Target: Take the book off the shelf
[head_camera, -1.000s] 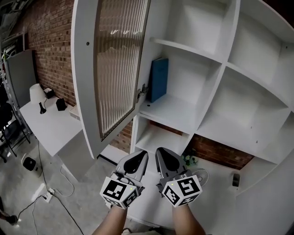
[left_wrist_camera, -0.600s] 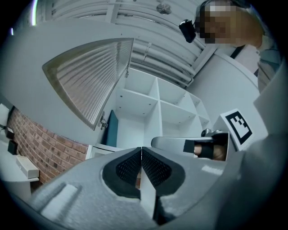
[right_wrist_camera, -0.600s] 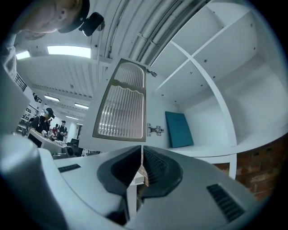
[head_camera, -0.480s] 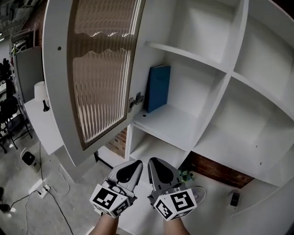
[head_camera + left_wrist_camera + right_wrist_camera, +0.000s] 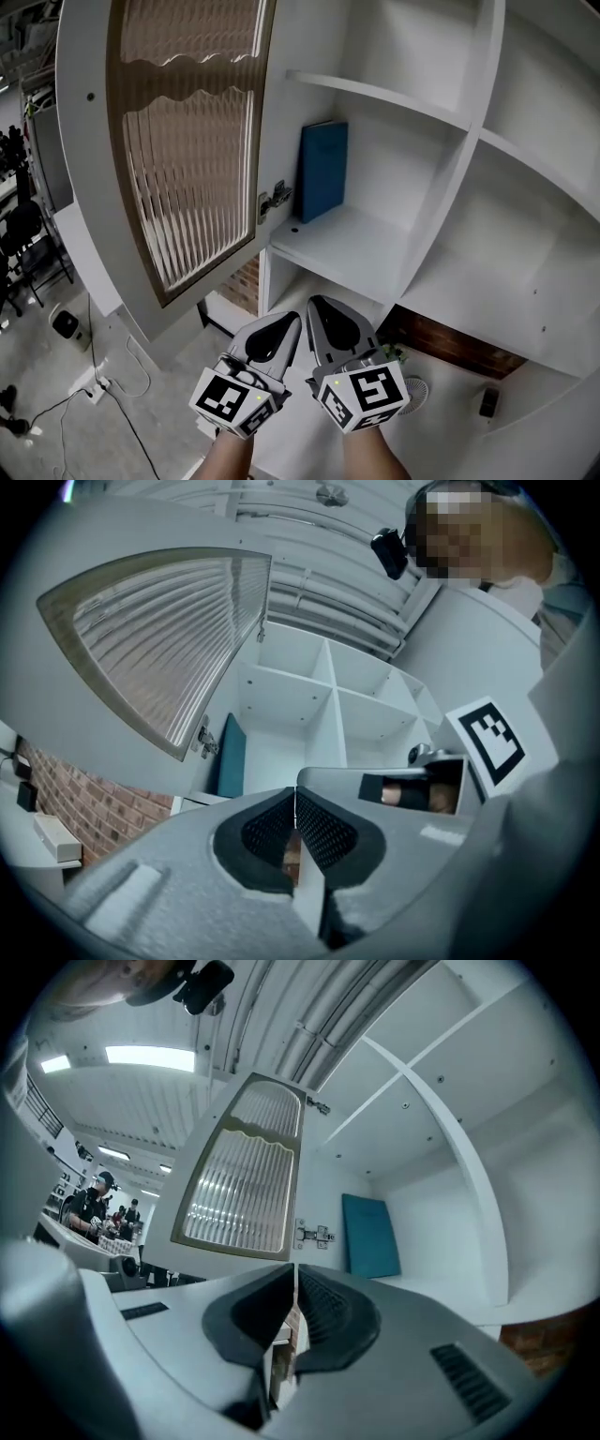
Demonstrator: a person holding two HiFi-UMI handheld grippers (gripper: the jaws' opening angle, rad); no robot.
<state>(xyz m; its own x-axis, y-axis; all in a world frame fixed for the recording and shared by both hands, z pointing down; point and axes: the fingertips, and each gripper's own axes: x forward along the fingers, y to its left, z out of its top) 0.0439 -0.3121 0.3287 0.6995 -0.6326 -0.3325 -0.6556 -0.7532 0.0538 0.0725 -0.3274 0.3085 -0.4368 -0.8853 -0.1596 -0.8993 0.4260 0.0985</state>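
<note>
A blue book stands upright against the left wall of a white shelf compartment; it also shows as the book in the left gripper view and the book in the right gripper view. My left gripper and right gripper are side by side below the shelf, well short of the book. Both are shut with nothing between the jaws, as the left gripper and right gripper views show.
The cabinet door with ribbed glass stands open to the left of the book's compartment, its hinge at the edge. More white shelf compartments lie to the right. A brick wall shows below, and a desk at far left.
The view has shifted closer to the shelf: the book and open door look larger and nearer. Both grippers stay shut, side by side, and have edged upward toward the shelf.
</note>
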